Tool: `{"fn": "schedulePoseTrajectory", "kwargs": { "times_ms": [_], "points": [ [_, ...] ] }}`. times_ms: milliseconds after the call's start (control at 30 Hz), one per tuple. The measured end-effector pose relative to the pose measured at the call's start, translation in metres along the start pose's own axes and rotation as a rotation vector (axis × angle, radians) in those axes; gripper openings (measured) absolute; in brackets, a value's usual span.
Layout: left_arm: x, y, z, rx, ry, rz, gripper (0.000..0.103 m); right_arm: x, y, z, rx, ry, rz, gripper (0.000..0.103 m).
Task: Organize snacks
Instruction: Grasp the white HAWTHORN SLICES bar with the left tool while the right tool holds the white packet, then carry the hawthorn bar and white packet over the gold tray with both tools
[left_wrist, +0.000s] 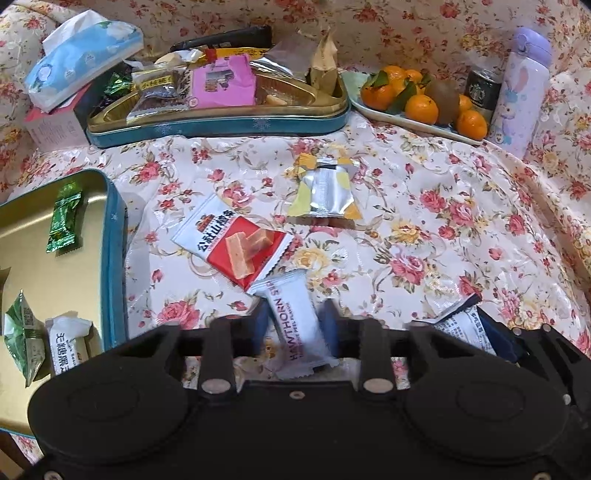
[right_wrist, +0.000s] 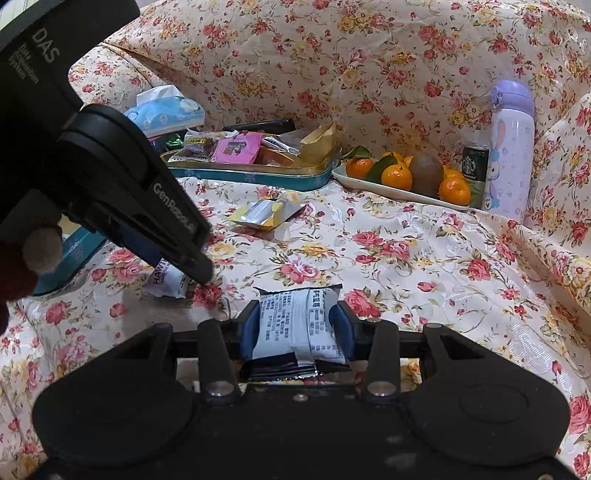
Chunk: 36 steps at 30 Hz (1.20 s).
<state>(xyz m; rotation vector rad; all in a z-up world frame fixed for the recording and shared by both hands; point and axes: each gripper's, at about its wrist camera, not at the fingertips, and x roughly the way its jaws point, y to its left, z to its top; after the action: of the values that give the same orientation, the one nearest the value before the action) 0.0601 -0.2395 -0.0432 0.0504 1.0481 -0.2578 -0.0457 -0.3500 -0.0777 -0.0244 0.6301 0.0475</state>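
Note:
My left gripper is shut on a white HAWTHORN snack packet low over the floral cloth; it also shows in the right wrist view. My right gripper is shut on a white-and-black printed snack packet, which shows at the right of the left wrist view. A red-and-white hawthorn packet and a silver-yellow packet lie loose on the cloth. A blue tin at left holds green candies and a small white packet.
A second blue tin at the back is heaped with mixed snacks. A tissue pack sits at back left. A plate of oranges and kiwi, a Starbucks can and a purple bottle stand at back right.

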Motion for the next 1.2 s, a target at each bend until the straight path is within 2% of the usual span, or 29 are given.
{"fn": "schedulePoseTrajectory", "kwargs": {
  "times_ms": [100,333,500,667,867,1200],
  "points": [
    [-0.002,0.006,-0.001,-0.007,0.014,-0.030,0.028,0.000,0.000,0.000,0.000,0.000,0.001,0.043],
    [-0.015,0.013,-0.017,0.000,0.031,-0.047,0.028,0.000,0.000,0.001,-0.001,0.005,-0.010,0.042],
    [-0.026,0.016,-0.030,0.029,0.039,-0.027,0.028,-0.003,0.007,0.002,0.019,0.018,-0.057,0.043],
    [-0.038,0.022,-0.038,0.031,0.035,-0.039,0.028,-0.012,0.015,0.003,0.031,0.045,-0.096,0.041],
    [-0.054,0.026,-0.050,0.046,0.017,-0.052,0.028,-0.032,0.019,0.000,0.115,0.053,-0.105,0.041],
    [-0.081,0.040,-0.080,0.065,0.013,-0.029,0.028,-0.086,0.058,0.003,0.099,0.021,-0.076,0.041]
  ]
}}
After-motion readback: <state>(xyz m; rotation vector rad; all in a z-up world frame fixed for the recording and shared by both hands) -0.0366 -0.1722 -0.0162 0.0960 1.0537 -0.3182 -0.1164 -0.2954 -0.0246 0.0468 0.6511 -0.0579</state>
